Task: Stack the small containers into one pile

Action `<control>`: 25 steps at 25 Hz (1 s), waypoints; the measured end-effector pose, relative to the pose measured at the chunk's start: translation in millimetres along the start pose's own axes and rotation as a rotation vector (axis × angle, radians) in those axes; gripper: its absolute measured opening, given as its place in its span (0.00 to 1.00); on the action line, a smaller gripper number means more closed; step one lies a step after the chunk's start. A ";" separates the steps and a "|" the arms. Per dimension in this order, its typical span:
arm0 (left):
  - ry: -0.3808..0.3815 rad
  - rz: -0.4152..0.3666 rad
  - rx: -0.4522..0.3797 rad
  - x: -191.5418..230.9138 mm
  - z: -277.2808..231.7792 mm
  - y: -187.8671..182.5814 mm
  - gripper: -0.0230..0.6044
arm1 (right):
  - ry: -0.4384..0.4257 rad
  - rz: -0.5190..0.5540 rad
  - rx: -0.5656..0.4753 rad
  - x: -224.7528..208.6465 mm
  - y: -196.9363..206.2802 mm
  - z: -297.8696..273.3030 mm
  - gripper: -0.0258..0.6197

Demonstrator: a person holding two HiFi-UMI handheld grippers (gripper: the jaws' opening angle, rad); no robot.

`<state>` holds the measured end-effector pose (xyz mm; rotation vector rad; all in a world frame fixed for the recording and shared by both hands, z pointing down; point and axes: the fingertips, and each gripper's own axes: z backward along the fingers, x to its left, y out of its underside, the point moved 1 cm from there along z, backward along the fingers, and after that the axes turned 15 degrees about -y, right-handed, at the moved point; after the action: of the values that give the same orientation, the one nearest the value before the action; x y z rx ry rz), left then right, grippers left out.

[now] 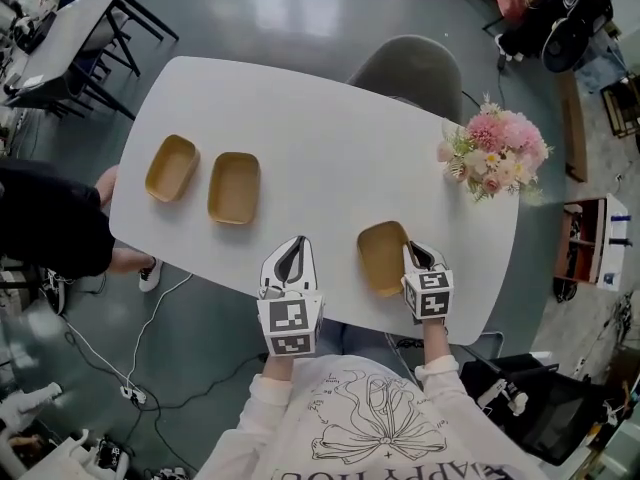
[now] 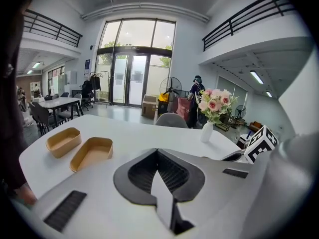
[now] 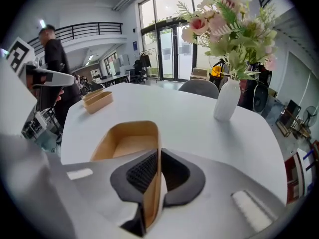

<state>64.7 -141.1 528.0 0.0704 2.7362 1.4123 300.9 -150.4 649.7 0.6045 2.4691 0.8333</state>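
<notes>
Right gripper (image 1: 421,255) (image 3: 158,151), nearest me, is clamped on the right-hand wall of a tan oval container (image 1: 383,256) (image 3: 127,141). It sits open side up just inside the white table's (image 1: 320,118) near edge, long axis running away from me. My left gripper (image 1: 296,240) (image 2: 157,151) hangs just beside it, jaws pressed together on nothing. A broad stretch of tabletop separates it from the outer container (image 1: 172,167) and inner container (image 1: 234,187), side by side near the left end, while the flower vase (image 1: 495,153) stands well right.
</notes>
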 end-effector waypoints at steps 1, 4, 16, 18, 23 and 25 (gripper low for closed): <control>-0.005 0.004 -0.004 0.2 1.2 -0.4 0.05 | 0.001 -0.005 -0.010 0.7 -1.1 1.1 0.09; -0.023 0.020 -0.014 2.2 9.3 -0.8 0.05 | -0.003 -0.028 -0.047 5.8 -5.9 5.3 0.08; -0.210 0.125 -0.084 23.7 88.2 11.5 0.05 | -0.093 -0.097 -0.244 52.3 -53.0 32.4 0.08; -0.248 0.149 -0.091 30.9 100.9 17.6 0.05 | -0.109 -0.099 -0.264 63.8 -59.9 33.2 0.08; -0.330 0.182 -0.113 57.7 128.3 26.5 0.05 | -0.149 -0.133 -0.287 98.2 -73.7 28.6 0.08; -0.356 0.195 -0.123 68.9 138.0 26.6 0.05 | -0.160 -0.148 -0.294 110.6 -80.4 26.5 0.08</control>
<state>6.8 -8.9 467.6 0.5405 2.3995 1.4454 206.9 -137.4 547.8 0.3631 2.1639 1.0210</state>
